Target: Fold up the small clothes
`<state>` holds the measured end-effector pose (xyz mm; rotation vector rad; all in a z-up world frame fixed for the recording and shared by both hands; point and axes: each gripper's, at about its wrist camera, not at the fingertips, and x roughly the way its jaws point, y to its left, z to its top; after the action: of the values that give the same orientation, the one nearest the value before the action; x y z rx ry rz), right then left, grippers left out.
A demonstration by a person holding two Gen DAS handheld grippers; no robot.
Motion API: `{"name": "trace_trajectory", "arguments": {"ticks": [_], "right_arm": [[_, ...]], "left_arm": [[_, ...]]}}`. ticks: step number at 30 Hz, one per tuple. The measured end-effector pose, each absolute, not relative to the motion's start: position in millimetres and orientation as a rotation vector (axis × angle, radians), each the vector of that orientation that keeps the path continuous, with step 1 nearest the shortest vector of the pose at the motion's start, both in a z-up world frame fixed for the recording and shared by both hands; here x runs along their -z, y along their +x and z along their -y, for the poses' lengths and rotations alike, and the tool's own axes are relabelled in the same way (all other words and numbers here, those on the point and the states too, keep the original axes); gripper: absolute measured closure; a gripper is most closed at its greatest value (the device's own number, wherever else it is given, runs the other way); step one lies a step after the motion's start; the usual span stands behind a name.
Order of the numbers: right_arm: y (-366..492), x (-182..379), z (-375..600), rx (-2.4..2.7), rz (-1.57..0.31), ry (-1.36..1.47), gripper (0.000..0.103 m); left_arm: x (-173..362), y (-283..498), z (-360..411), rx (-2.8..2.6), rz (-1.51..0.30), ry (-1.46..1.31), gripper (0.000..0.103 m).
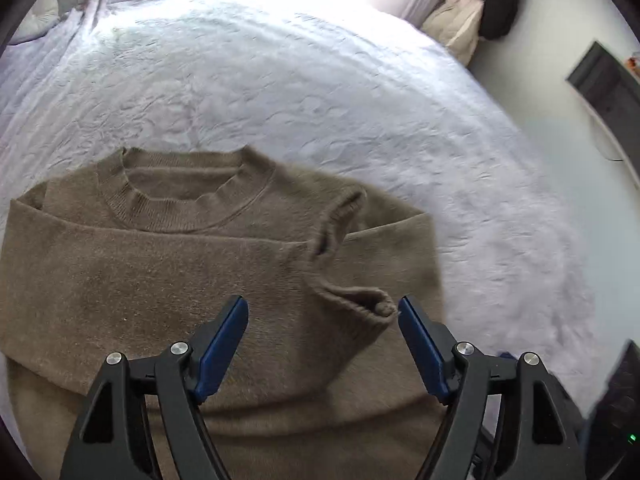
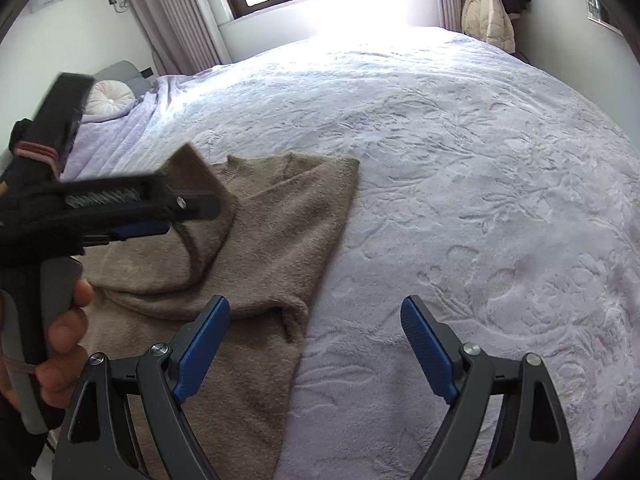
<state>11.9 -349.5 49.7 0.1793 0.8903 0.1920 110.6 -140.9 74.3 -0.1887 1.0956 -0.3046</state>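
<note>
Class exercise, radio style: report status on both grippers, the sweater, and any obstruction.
Left gripper open above sweater, nothing gripped. Right gripper open, empty, over sweater's edge and bedspread. Sweater flat, sleeves folded in. No obstruction.

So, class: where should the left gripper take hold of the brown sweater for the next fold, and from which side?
Probably the bottom hem of the sweater, approached from the near edge. Both sleeves already lie folded across the chest, so the flat body can fold up toward the collar. The left gripper hangs open above it.

Sweater [image 1: 168, 280] hem running off the bottom edge in both views; left gripper [image 2: 160, 216] blurring, hiding the sweater's left part; its fingertips not showing.
</note>
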Motion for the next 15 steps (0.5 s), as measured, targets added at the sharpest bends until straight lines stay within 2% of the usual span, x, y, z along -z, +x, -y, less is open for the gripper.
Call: {"name": "trace_trajectory", "arguments": {"ticks": [5, 7, 11, 15], "right_arm": [[23, -57, 332, -0.247, -0.88, 0.165, 0.013], [35, -53, 322, -0.281, -0.896, 0.18, 0.013], [60, -45, 303, -0.341, -0.928, 0.244, 0.013], [71, -38, 280, -0.342, -0.956, 0.206, 0.013]], "left_arm": [[-90, 97, 102, 0.236, -1.035, -0.124, 0.025], [-78, 100, 75, 0.148, -1.058, -0.119, 0.025], [-49, 99, 26, 0.116, -1.128, -0.282, 0.025], [-38, 94, 9, 0.107, -1.128, -0.284, 0.025]]}}
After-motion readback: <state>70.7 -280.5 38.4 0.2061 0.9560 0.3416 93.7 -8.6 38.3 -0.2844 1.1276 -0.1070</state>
